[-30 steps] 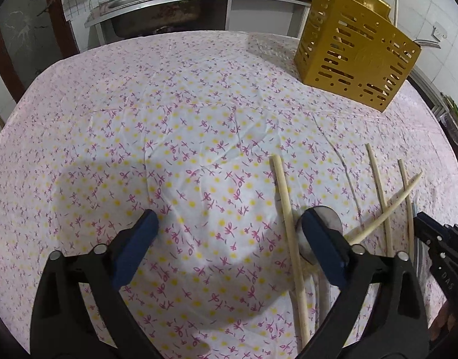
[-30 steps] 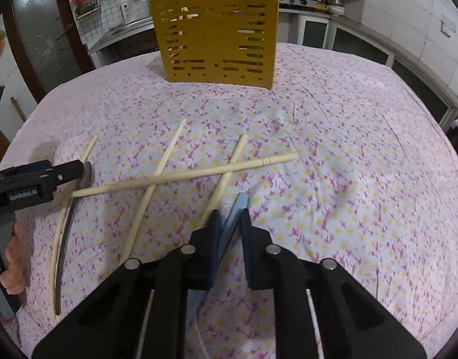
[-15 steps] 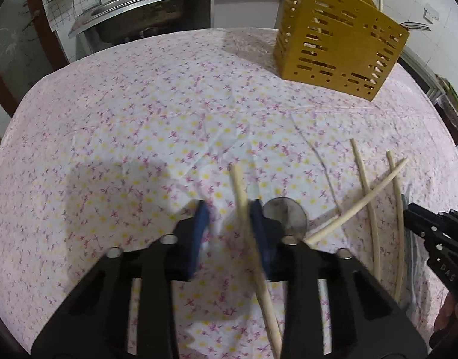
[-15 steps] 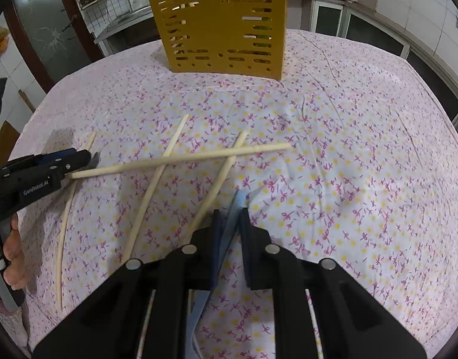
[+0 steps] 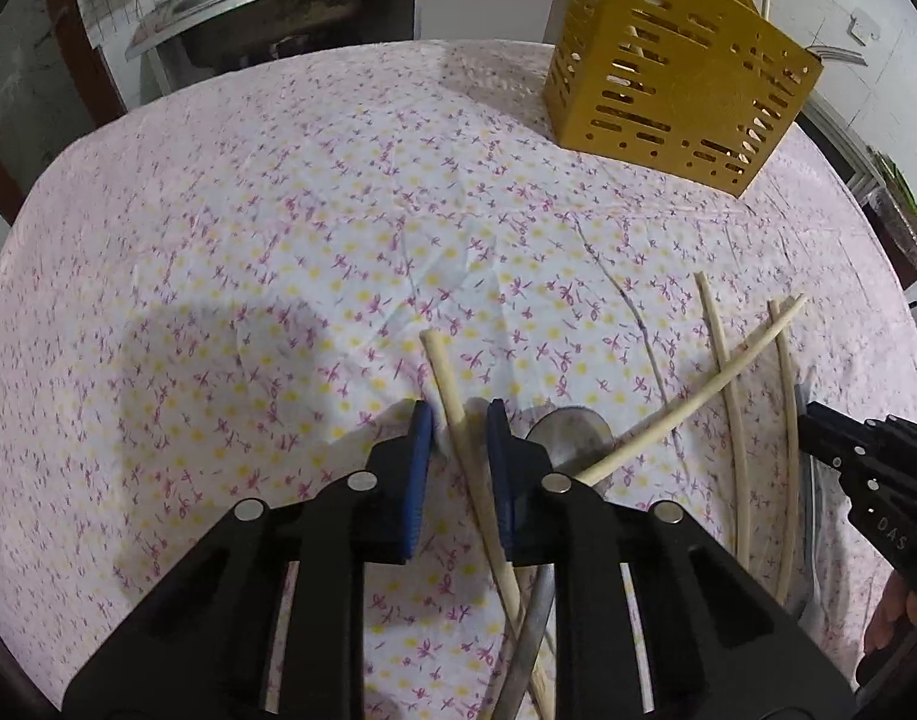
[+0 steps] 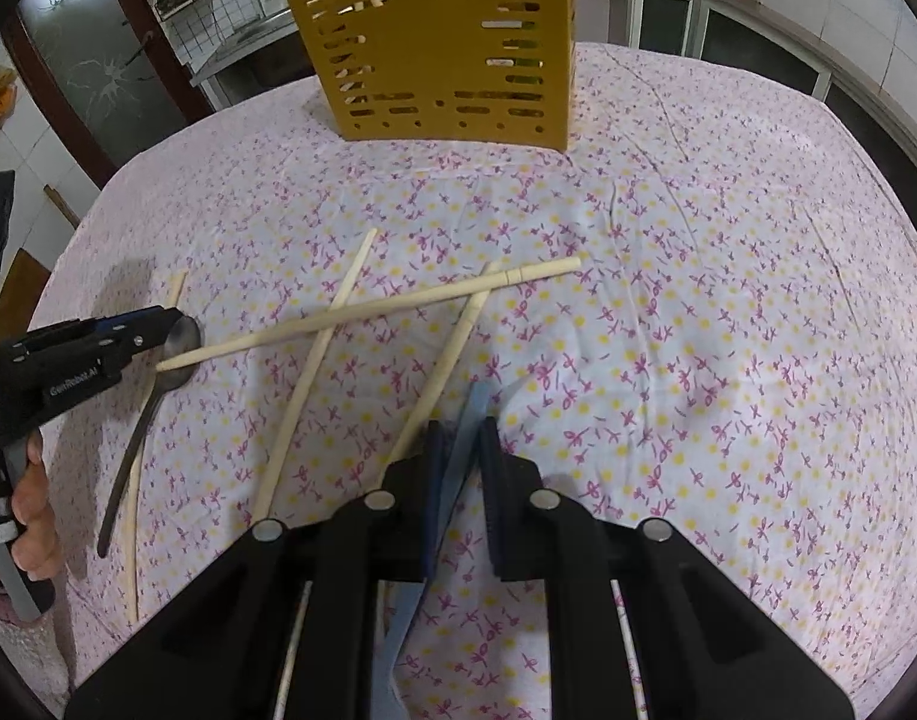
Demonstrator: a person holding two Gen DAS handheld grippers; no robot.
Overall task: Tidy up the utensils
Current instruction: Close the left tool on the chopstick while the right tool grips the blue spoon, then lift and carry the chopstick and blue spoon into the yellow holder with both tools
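While closing round a chopstick (image 5: 458, 414), the left claw (image 5: 458, 438); right claw (image 6: 458, 450) apparently clenched on a pale blue handle (image 6: 467, 420).

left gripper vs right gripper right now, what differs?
The left gripper has a pale wooden chopstick between its jaws, which are closing; the right gripper is shut on a flat light-blue utensil handle.
A gap shows beside the chopstick in the left gripper; the right gripper's pads look tight on the handle.
Shared: both have black bodies and blue pads and point down at the flowered tablecloth.
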